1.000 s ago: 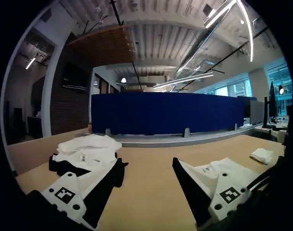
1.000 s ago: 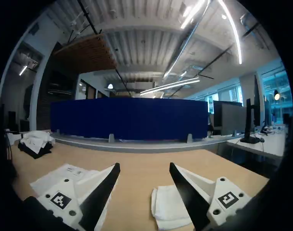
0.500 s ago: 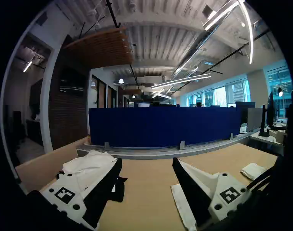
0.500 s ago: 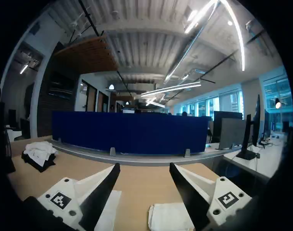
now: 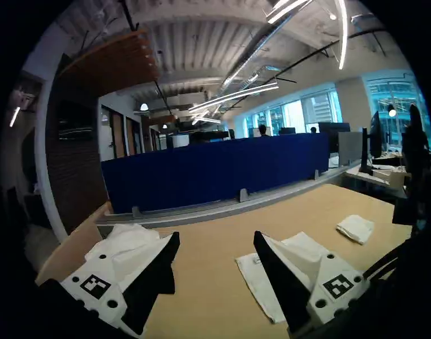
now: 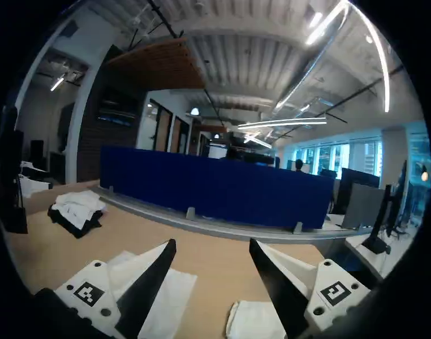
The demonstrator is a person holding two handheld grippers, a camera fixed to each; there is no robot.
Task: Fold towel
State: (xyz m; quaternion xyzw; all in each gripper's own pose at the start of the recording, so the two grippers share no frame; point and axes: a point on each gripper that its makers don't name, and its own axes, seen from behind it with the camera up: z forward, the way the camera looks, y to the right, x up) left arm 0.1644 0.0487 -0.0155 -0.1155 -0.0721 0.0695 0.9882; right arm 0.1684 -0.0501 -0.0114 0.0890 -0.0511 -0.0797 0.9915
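A flat white towel (image 5: pixel 262 277) lies spread on the wooden table (image 5: pixel 215 282), partly under my left gripper's right finger; in the right gripper view the same towel (image 6: pixel 171 294) sits under the left finger. My left gripper (image 5: pixel 215 248) hangs open above the table, nothing between its fingers. My right gripper (image 6: pixel 211 253) is open and empty too. A small folded white towel (image 5: pixel 355 227) rests farther right, seen again as the folded towel (image 6: pixel 250 319) at the bottom of the right gripper view.
A pile of white cloth on dark cloth (image 6: pixel 77 210) lies at the table's left, also seen as the pile (image 5: pixel 125 244) behind my left finger. A blue divider (image 5: pixel 215 172) runs along the table's far edge. Monitors (image 6: pixel 385 217) stand on a desk at right.
Both grippers have risen and tilted, so more of the table shows. The left view has swung right, bringing the flat towel and folded towel nearer centre. Both stay open.
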